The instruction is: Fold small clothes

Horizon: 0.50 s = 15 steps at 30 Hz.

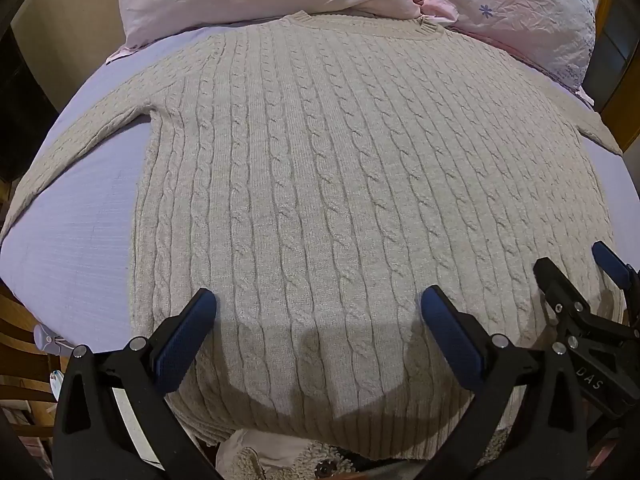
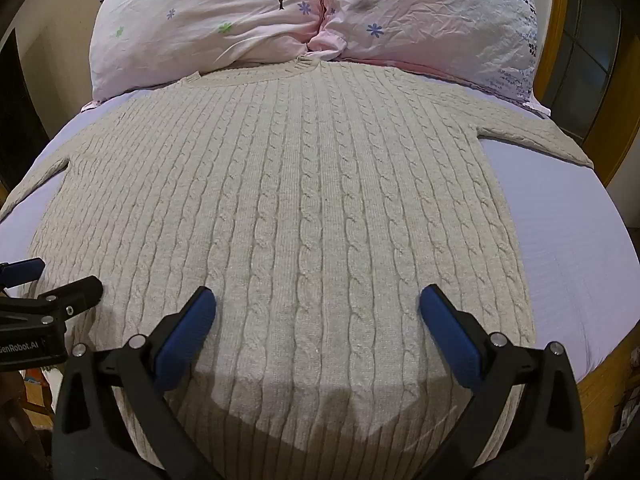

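A beige cable-knit sweater lies flat on a lavender bed sheet, collar toward the pillows, sleeves spread to both sides. It also shows in the right wrist view. My left gripper is open and empty, hovering over the sweater's hem near its left part. My right gripper is open and empty, over the hem further right. The right gripper also shows at the right edge of the left wrist view, and the left gripper at the left edge of the right wrist view.
Pink floral pillows lie at the head of the bed behind the collar. A wooden bed frame runs along the right side. Wooden furniture and a fluffy item sit below the near edge.
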{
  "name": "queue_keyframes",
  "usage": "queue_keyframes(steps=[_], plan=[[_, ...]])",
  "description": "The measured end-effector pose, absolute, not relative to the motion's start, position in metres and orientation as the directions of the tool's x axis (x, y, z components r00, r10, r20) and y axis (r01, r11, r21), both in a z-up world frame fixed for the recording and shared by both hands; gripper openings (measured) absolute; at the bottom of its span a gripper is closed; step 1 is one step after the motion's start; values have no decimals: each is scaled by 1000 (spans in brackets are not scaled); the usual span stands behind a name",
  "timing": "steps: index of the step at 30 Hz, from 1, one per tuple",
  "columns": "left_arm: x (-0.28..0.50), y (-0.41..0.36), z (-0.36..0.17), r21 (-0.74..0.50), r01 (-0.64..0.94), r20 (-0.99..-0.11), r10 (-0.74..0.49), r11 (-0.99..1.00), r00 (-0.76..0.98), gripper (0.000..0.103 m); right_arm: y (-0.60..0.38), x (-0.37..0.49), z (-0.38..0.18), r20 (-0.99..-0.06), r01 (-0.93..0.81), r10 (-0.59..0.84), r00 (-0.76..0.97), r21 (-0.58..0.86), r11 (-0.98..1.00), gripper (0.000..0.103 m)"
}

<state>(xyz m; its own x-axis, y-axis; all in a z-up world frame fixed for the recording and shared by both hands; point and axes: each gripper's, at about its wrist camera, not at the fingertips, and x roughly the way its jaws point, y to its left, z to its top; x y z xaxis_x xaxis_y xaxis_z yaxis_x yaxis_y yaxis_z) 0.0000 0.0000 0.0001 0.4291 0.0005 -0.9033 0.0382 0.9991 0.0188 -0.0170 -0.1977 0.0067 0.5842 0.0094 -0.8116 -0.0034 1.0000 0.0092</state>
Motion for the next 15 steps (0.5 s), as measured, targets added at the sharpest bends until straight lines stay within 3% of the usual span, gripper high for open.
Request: queue_keyframes(steps=[15], plan=[[0, 0, 0, 19, 39, -903, 1, 999, 429, 102, -198, -17, 6, -812, -3, 9, 583, 9, 1000, 101]])
